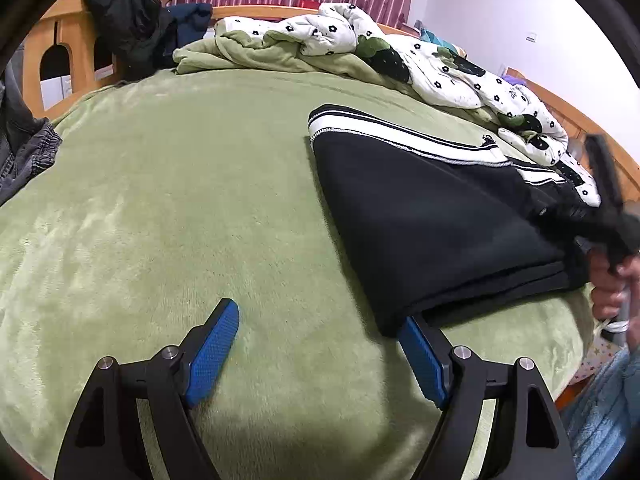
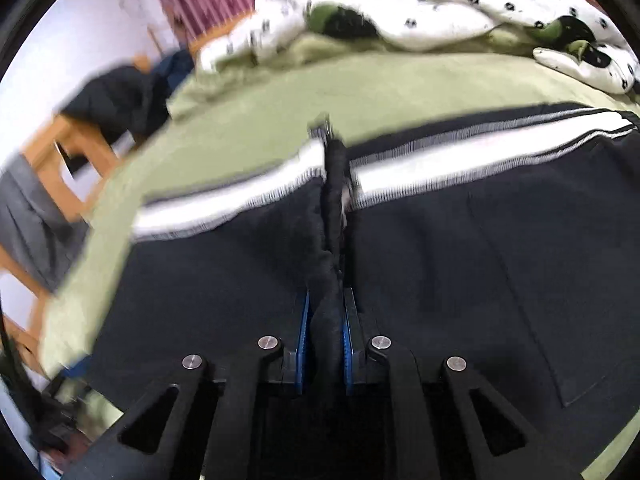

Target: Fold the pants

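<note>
Black pants (image 1: pixel 432 216) with white side stripes lie folded on the green bed cover, right of centre in the left wrist view. My left gripper (image 1: pixel 320 328) is open and empty; its right fingertip sits at the pants' near corner. The right gripper (image 1: pixel 600 224) shows blurred at the far right of that view, held by a hand. In the right wrist view my right gripper (image 2: pixel 325 312) is shut on a bunched ridge of the black pants (image 2: pixel 460 248), lifting the fabric between its blue pads (image 2: pixel 347 332).
A green fleece blanket (image 1: pixel 180 208) covers the bed. A white flowered duvet (image 1: pixel 440 64) is heaped along the far side. Dark clothes (image 1: pixel 128 24) hang on the wooden bed frame at the left. Grey clothing (image 1: pixel 24 152) lies at the left edge.
</note>
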{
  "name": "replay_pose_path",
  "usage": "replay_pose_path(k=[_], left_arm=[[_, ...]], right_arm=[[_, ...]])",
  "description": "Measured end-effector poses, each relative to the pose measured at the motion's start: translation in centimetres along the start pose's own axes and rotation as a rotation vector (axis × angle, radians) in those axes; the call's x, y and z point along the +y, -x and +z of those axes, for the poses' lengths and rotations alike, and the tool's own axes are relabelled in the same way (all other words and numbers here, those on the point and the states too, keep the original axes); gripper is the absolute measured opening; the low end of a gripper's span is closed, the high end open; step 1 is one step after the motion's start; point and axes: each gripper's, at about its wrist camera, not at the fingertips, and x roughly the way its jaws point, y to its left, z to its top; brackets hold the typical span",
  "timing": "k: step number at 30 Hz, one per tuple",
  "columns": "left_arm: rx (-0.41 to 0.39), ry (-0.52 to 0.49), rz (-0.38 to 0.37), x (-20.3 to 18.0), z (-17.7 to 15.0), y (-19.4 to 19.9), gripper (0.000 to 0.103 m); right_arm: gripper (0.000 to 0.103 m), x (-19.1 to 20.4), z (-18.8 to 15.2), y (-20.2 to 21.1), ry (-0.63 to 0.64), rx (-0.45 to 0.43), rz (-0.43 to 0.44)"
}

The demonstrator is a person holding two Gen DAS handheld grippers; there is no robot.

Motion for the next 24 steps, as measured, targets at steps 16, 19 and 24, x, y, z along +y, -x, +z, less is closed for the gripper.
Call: replay_pose_path(k=[16, 19, 24], left_arm=[[0.141, 0.041, -0.042, -2.6, 2.6, -3.5, 0.078], [0.124, 0.019, -0.007, -3.5, 1.9, -3.0, 0.078], [0.122, -0.001, -0.004, -3.9, 3.8, -1.0, 0.078]], right_arm=[[0.036, 0.6, -4.7, 3.3, 0.082, -0.025, -0.056], [0.037, 0.5, -4.7, 4.6, 0.093, -0.025, -0.054], [0.041, -1.4, -3.5, 9.6, 0.039, -0.12, -0.104]])
